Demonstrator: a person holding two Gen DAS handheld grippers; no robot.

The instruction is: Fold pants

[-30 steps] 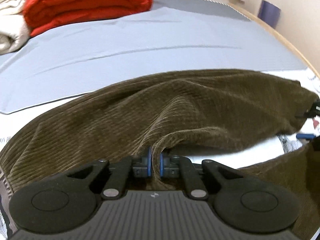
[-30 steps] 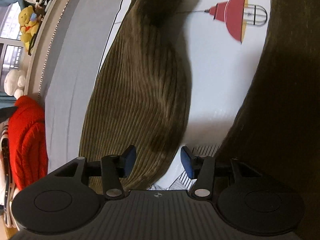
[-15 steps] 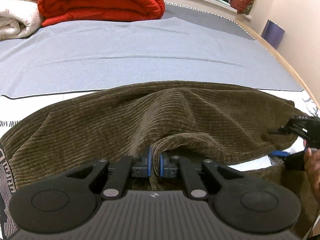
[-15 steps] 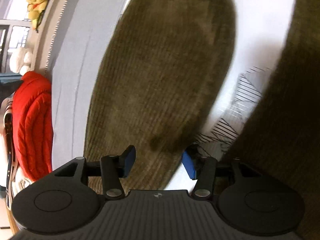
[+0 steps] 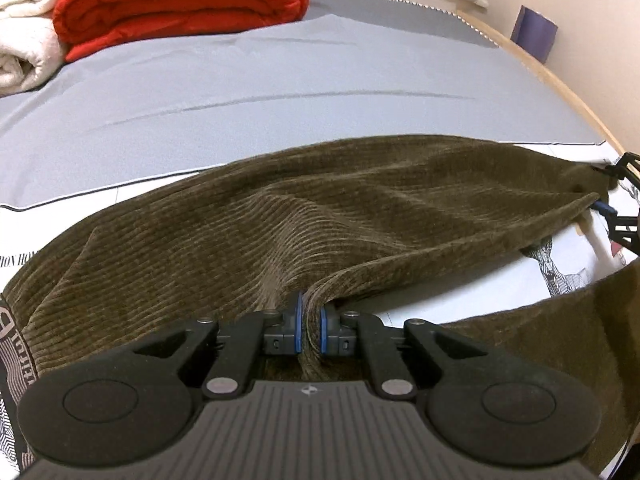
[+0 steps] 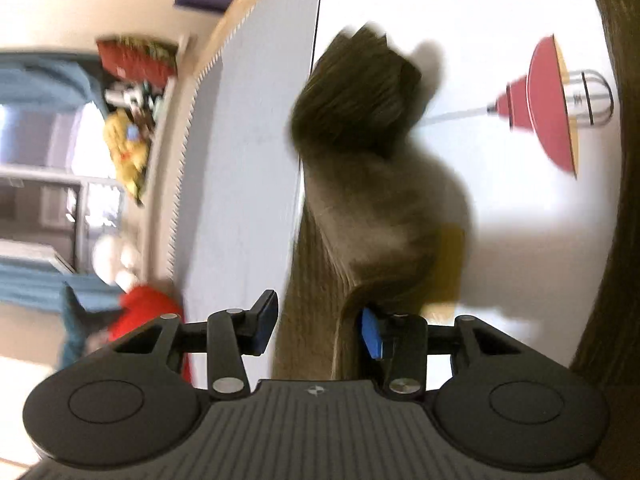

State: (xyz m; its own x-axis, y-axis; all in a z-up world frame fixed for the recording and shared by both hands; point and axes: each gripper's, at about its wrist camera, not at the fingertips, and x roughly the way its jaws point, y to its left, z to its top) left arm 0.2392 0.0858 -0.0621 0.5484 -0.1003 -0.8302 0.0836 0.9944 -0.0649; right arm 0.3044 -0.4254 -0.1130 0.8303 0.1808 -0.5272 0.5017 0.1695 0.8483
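Brown corduroy pants [image 5: 320, 216] lie across a white printed sheet [image 5: 460, 300]. My left gripper [image 5: 310, 322] is shut on a pinched fold at the near edge of one leg. At the far right of the left wrist view, my right gripper [image 5: 616, 200] sits at that leg's end. In the blurred right wrist view the same leg [image 6: 360, 140] runs away from my right gripper [image 6: 318, 326], whose jaws are closing with the leg's edge between them. Its left pad [image 6: 266, 320] still stands a little off the cloth. The other leg [image 6: 616, 160] fills the right edge.
A folded red blanket [image 5: 180, 4] and a white one [image 5: 24, 28] are stacked at the far left of the grey bedsheet [image 5: 280, 80]. A purple item [image 5: 536, 34] leans on the wall beyond the bed's wooden edge. Soft toys [image 6: 124, 148] sit on a ledge.
The right gripper has moved along the leg towards its end and turned, and its jaws have narrowed around the edge. The left gripper has kept its hold and its place.
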